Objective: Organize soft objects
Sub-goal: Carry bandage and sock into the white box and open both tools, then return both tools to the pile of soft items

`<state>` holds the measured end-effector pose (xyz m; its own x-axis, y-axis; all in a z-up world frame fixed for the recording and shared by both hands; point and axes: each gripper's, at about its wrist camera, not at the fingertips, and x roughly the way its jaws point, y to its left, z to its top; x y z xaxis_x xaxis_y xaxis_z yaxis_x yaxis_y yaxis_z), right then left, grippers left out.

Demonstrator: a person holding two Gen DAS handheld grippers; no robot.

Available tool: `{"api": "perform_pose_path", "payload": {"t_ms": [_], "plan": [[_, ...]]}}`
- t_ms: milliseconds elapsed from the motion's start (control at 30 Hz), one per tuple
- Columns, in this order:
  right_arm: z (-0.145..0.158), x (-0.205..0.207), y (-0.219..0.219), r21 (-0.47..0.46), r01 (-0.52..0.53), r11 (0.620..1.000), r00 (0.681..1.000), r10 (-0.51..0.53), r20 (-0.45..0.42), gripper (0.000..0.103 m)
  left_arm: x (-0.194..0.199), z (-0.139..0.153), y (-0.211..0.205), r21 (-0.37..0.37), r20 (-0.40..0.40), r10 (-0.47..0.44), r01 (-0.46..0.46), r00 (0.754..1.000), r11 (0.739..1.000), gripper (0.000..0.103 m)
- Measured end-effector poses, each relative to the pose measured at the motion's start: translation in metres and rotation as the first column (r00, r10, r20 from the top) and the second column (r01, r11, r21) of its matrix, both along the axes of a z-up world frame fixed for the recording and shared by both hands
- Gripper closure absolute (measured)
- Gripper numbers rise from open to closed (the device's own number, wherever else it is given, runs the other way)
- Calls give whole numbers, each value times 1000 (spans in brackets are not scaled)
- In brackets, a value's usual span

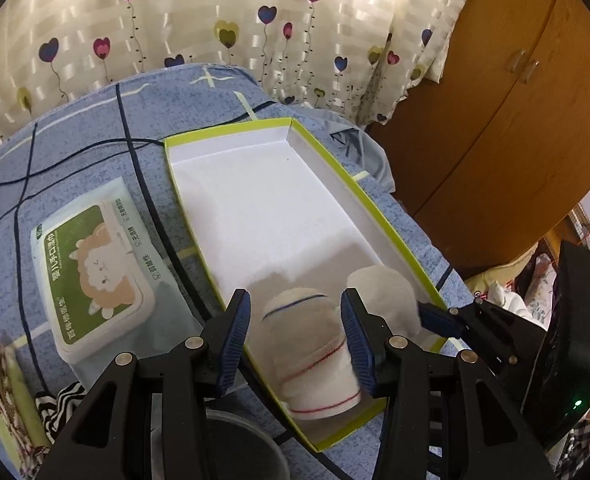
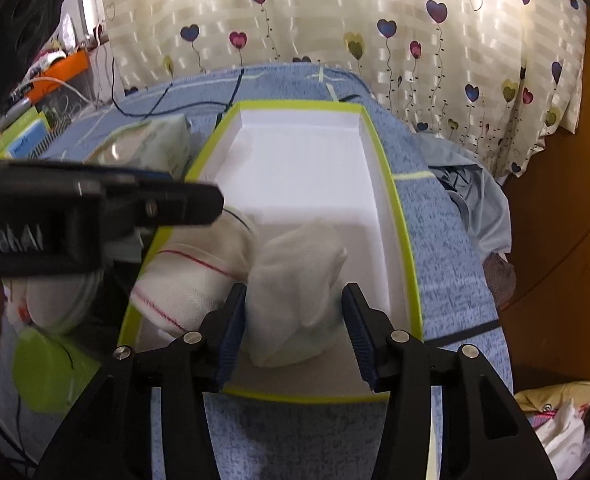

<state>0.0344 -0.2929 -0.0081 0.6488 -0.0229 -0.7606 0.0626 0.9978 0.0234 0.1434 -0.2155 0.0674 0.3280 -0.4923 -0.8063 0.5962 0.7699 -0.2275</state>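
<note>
Item: shallow box (image 1: 391, 216), white inside with a lime-green rim, lying open on the blue patterned bedcover (image 1: 11, 216); it appears to serve as the collecting tray for the soft goods.

Contents, near end: two rolled socks side by side, apparently packed tight to leave the far end free.

Striped sock roll (image 1: 315, 352): white knit, red lines and one blue line, lying against the box's left wall. The left gripper (image 1: 301, 344) straddles it with fingers spread; the right pad touches or nearly touches the roll, the left stands clear, so no grip.

Plain sock bundle (image 2: 295, 280): white, crumpled, thin fabric. The right gripper (image 2: 293, 332) brackets it, fingers apart, not squeezing.

Outside the box: wet-wipes pack (image 1: 95, 276), left of it.
</note>
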Motion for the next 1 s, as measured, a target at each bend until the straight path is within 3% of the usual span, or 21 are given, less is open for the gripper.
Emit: {"api": "perform_pose_path", "payload": {"t_ms": [100, 767, 1000], "plan": [[-5, -2, -2, 7, 14, 1000, 1000, -14, -16, 42, -2, 0, 0, -4, -4, -3, 3, 1000, 1000, 57], [-2, -35, 4, 8, 0, 1000, 996, 0, -87, 42, -28, 23, 31, -30, 39, 31, -29, 999, 999, 54], [-1, -57, 5, 7, 34, 999, 997, -33, -73, 42, -46, 30, 56, -35, 49, 62, -60, 997, 998, 54]]}}
